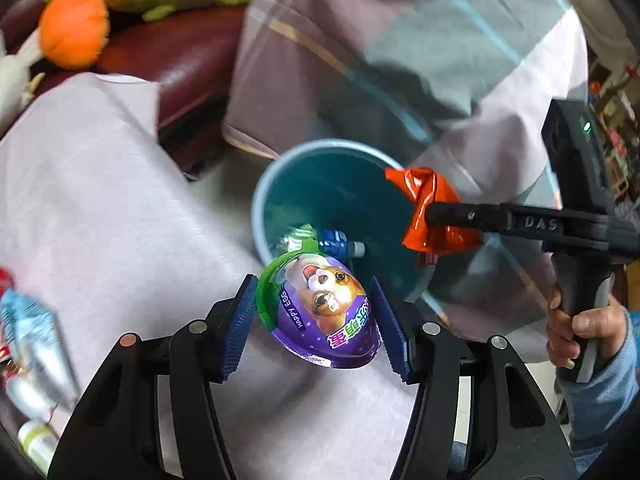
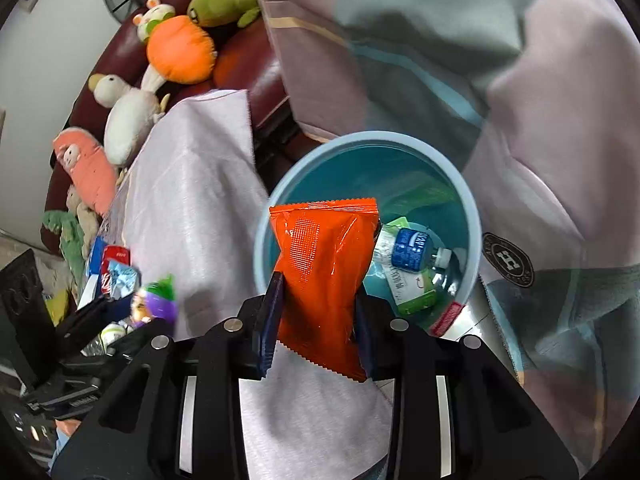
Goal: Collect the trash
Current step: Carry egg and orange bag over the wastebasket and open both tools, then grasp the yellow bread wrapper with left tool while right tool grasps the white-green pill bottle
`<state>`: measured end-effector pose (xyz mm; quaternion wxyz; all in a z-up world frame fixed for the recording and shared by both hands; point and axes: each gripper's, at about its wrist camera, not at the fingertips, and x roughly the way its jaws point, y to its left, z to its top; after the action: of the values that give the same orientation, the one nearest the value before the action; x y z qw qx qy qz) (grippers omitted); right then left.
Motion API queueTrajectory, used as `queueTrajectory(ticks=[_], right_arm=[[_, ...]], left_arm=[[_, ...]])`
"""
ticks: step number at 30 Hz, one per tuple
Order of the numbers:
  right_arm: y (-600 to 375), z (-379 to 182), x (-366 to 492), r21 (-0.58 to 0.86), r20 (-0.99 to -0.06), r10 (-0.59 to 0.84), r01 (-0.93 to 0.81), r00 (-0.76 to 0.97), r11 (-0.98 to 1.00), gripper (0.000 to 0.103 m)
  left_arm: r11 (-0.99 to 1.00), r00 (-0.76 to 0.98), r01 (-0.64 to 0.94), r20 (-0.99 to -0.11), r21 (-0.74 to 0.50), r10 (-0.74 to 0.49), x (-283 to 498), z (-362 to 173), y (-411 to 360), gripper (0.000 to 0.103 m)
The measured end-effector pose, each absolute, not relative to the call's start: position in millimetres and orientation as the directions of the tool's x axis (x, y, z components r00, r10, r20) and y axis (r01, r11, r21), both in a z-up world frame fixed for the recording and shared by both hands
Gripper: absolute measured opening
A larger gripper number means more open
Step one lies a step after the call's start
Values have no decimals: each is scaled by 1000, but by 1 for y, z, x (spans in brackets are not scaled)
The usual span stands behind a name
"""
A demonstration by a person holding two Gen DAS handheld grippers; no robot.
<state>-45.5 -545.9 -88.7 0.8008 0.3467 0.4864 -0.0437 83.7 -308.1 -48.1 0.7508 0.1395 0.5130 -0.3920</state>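
My left gripper (image 1: 316,320) is shut on a purple and green egg-shaped toy package (image 1: 320,312) and holds it just short of the blue bin (image 1: 264,192). My right gripper (image 2: 318,320) is shut on an orange snack packet (image 2: 324,272) and holds it over the near rim of the same bin (image 2: 474,216). The right gripper with its packet (image 1: 432,208) also shows in the left wrist view, over the bin's right side. A plastic bottle (image 2: 416,256) and a green carton (image 2: 416,300) lie in the bin.
A table under a pale cloth (image 2: 192,200) holds more wrappers (image 2: 116,272) and bottles (image 1: 36,440) at its left. A dark red sofa (image 1: 192,60) with plush toys (image 2: 180,48) stands behind. A draped blanket (image 2: 440,40) hangs beside the bin.
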Motion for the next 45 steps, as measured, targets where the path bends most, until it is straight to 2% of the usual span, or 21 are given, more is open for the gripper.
queueTrajectory(ticks=[11,13,18,21,25,27,28,30,32,41,45], right_arm=[[-565,-113,-46,519,-818,277,440,504,733,32],[-567,-115,-46,518,-819,277,441,502,732,32],[-565,-118,-43,519,-821,287,434,495,737,32],[-561,-118,-40,516,-822,290,427,490,742,33],[-554,-117,-38,496,-834,280,423,476,758,39],[-549,-116,-36,481,-843,274,422,462,768,49],[-547,-116,-36,479,-845,274,422,460,770,57],[-542,-113,-35,473,-847,270,420,458,775,60],[-539,-111,-34,473,-848,270,421,456,774,67],[-518,-89,-35,449,-855,246,415,457,791,77],[-507,-77,-35,440,-856,237,407,460,801,77]], left_arm=[[610,75,776,-937,-160,-342,86,-102,-365,60],[609,71,777,-938,-162,-340,86,-104,-366,68],[623,71,763,-935,-173,-346,89,-103,-360,73],[633,79,753,-929,-182,-361,89,-96,-352,80],[646,97,738,-917,-195,-387,87,-84,-338,88],[654,103,729,-912,-202,-397,86,-79,-333,90],[659,106,722,-908,-209,-405,85,-76,-328,91],[666,111,713,-903,-219,-416,84,-71,-321,92],[673,114,703,-897,-231,-427,83,-67,-312,92],[705,139,652,-871,-278,-472,82,-50,-268,93],[715,158,637,-859,-289,-488,79,-42,-249,94]])
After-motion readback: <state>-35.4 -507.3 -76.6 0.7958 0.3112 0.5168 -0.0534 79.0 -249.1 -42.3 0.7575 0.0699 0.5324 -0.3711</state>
